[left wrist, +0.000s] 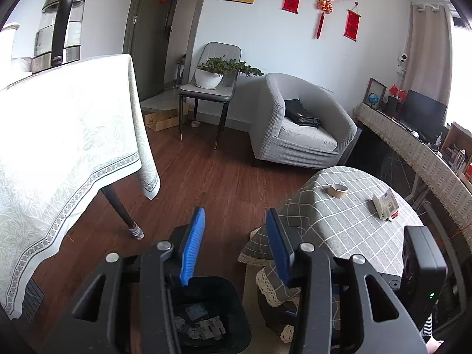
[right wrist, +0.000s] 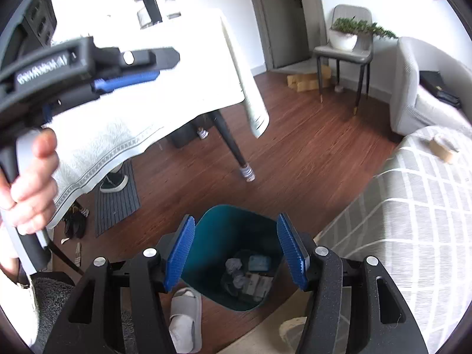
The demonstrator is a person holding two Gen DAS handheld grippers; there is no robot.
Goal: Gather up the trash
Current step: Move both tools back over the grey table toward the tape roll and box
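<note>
A dark teal trash bin [right wrist: 212,224] stands on the wood floor, with crumpled paper and small packets [right wrist: 247,277] lying in its bottom. My right gripper [right wrist: 236,253] hovers above the bin, open, with nothing between its blue pads. My left gripper [left wrist: 233,247] is also open and empty; the same bin [left wrist: 233,303] shows below it, holding trash [left wrist: 200,324]. The left gripper also appears in the right wrist view [right wrist: 129,79], held by a hand [right wrist: 32,183]. On the grey checked table lie a tape roll [left wrist: 338,189] and a small carton [left wrist: 385,203].
A white-clothed table [left wrist: 67,147] with a glass kettle [left wrist: 59,26] stands left, its leg [right wrist: 233,147] near the bin. A grey armchair [left wrist: 303,124], a chair with a plant [left wrist: 212,76], a slipper [right wrist: 185,315], shoes [right wrist: 113,181] and a mat [right wrist: 116,197] are around.
</note>
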